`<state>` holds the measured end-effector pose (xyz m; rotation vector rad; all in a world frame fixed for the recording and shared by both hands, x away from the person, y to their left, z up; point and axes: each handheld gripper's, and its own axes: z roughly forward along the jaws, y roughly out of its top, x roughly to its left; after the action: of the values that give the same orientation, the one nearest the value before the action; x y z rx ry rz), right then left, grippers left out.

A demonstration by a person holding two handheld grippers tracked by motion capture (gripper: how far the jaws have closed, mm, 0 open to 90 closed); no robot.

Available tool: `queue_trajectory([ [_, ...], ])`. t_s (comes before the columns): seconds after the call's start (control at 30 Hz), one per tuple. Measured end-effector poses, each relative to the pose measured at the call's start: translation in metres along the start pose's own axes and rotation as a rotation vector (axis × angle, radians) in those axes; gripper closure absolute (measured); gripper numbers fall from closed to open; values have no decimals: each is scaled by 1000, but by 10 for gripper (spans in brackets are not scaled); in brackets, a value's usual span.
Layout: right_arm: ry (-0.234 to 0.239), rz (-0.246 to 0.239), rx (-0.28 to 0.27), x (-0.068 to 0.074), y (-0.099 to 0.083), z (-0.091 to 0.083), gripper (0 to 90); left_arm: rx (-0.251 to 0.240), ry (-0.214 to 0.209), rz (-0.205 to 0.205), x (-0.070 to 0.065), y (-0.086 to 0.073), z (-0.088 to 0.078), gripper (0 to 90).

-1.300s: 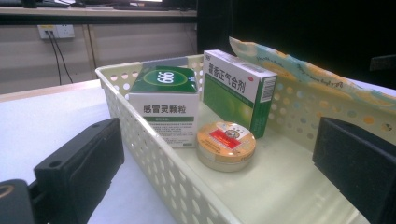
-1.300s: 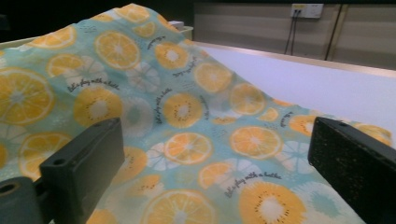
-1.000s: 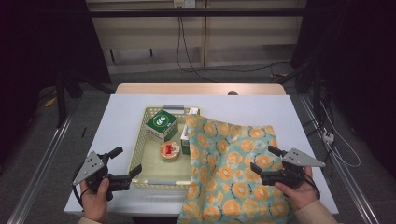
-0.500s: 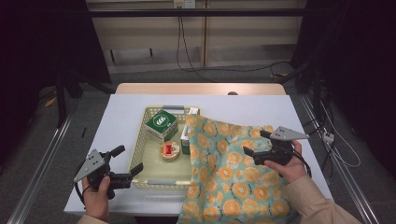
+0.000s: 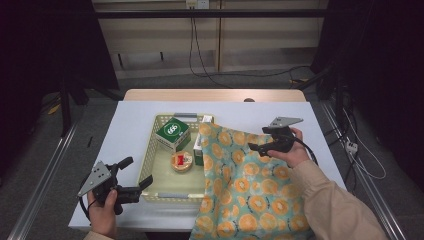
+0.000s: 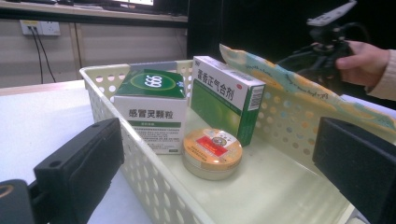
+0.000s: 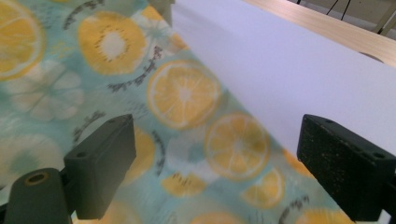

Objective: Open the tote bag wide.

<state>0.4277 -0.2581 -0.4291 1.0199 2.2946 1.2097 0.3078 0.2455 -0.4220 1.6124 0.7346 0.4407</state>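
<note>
The right claw [image 5: 261, 144] hung wide open and empty over the lemon-print cloth [image 5: 245, 190], whose far edge lay just below its jaws on the white worktop [image 5: 135, 120]. The left claw [image 5: 134, 175], also gaping and holding nothing, sat just beside the cream basket [image 5: 167, 196], with the round tin [image 6: 212, 151] and two medicine boxes straight ahead of it.
</note>
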Motion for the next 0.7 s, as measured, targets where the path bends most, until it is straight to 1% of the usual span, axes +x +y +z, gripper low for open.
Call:
queue_trajectory([
  [0.07, 2, 7, 6, -1, 5, 12, 112, -4, 1, -6, -1, 0, 0, 21],
  [0.1, 2, 7, 6, -1, 5, 12, 112, -1, -1, -4, -1, 0, 0, 21],
  [0.13, 31, 25, 10, -2, 7, 24, 123, -1, 1, -6, -1, 0, 0, 20],
  [0.2, 37, 25, 14, -4, 9, 35, 117, 3, 2, -5, 0, 0, -1, 20],
  [0.23, 47, 34, 18, -6, 9, 40, 118, -9, 3, -18, 0, 0, -1, 20],
  [0.27, 47, 34, 18, -6, 9, 40, 118, -14, 2, -25, 0, 1, 0, 20],
  [0.37, 64, 68, 26, -10, 9, 53, 143, -4, -1, -15, 0, 2, 1, 21],
  [0.4, 95, 83, 37, -9, 8, 61, 175, -1, -7, -19, 0, 2, 1, 21],
  [0.47, 115, 58, 55, -6, 7, 66, 236, 8, -4, -12, -1, 1, 1, 21],
  [0.5, 115, 58, 55, -6, 7, 66, 236, 9, -3, -13, 0, 1, 1, 21],
  [0.53, 135, 43, 92, -3, 5, 70, 324, 2, -3, -21, 0, 1, 1, 21],
  [0.57, 135, 43, 92, -3, 5, 70, 324, 2, 0, -21, 0, 1, 1, 21],
  [0.6, 138, 22, 108, -1, 4, 71, 420, 3, 3, -21, 0, 1, 0, 21],
  [0.63, 138, 22, 108, -1, 4, 71, 420, 2, 4, -20, 0, 2, 0, 21],
  [0.67, 136, 12, 113, -1, 4, 70, 542, 3, 4, -20, 0, 2, 0, 21],
  [0.7, 162, 7, 125, -3, 4, 67, 767, 2, 6, -18, 0, 2, 1, 21],
])
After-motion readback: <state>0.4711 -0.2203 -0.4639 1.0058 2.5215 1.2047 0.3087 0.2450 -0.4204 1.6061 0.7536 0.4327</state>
